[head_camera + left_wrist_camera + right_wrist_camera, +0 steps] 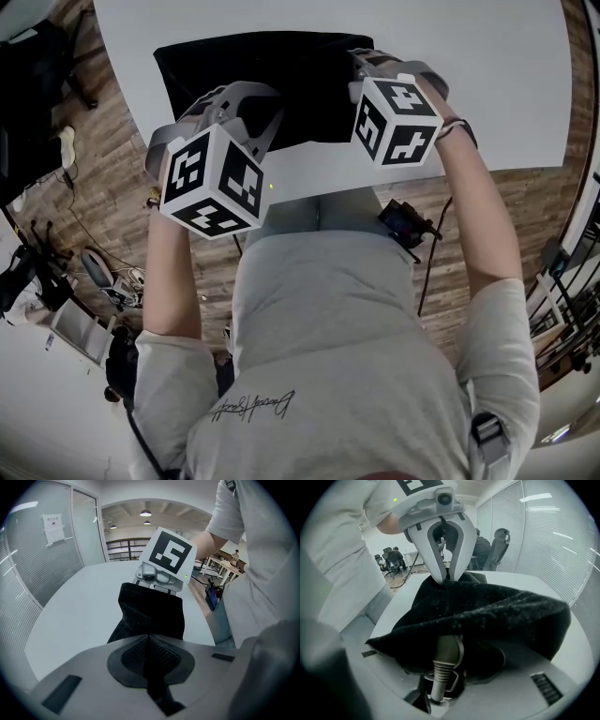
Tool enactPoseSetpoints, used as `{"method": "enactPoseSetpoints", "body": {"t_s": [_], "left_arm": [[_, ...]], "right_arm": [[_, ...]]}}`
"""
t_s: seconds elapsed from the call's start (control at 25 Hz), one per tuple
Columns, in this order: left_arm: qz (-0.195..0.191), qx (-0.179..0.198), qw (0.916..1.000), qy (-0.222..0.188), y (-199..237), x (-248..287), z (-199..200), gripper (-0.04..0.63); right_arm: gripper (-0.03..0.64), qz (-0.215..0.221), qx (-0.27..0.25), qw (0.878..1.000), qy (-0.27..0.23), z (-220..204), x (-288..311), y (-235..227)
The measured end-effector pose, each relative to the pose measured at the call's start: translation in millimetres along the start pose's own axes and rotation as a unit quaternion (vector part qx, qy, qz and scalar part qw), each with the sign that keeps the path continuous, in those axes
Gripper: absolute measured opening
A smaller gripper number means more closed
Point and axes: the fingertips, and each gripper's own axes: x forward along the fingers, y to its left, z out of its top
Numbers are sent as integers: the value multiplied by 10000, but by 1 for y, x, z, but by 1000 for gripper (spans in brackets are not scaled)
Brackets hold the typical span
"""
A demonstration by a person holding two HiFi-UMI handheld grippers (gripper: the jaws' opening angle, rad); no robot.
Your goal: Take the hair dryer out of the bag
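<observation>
Two grippers work at the near edge of the white table (487,84), held out ahead of the person's grey shirt (328,328); the black bag (281,75) lies just in from that edge, left of the table's middle, with its open end turned toward the right gripper (361,64).

Nearest, the left gripper (251,127) has its jaws pressed together on a fold of the bag's cloth; it pinches the bag's near side and holds that lip raised off the table, so that in the right gripper view the cloth rises like a tent to the pinching tips.

At the bag's right end the right gripper's jaws stand spread wide, with the bag's lip draped over them; between them sits the pale grey butt of the hair dryer (446,656), and its ribbed cord sleeve (439,677) points back out of the bag toward the camera; a pad stands on either side of the handle, and no squeeze on it shows. All the rest of the hair dryer is hidden inside the bag.

Farther off, the table's top runs on to its far edge; a wooden floor (112,141) shows past its left edge; an office chair (499,545) stands beyond the table, beside a glass wall (562,536).
</observation>
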Motion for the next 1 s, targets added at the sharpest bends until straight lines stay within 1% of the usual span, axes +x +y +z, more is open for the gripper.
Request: {"method": "enactPoseSetpoints", "body": {"t_s": [0.32,0.48,0.6,0.8,1.0], "left_arm": [[116,-10,9999,96,5,-3,-3,20],[145,8,9998,114,5,-3,-1,20],[112,41,9998,171,4,-4,-2,20],[11,130,9995,294,1,-5,-6,20],[33,125,9995,296,1,-5,-7,20]], "right_arm": [[198,-183,164,9997,12,-7,-13,-2],[198,-199,268,9994,-51,-10,-20,0],[197,-208,337,9992,-48,-14,-24,0],[198,-173,296,9993,147,-23,-28,-2],[197,-175,391,9991,79,-28,-35,-2]]}}
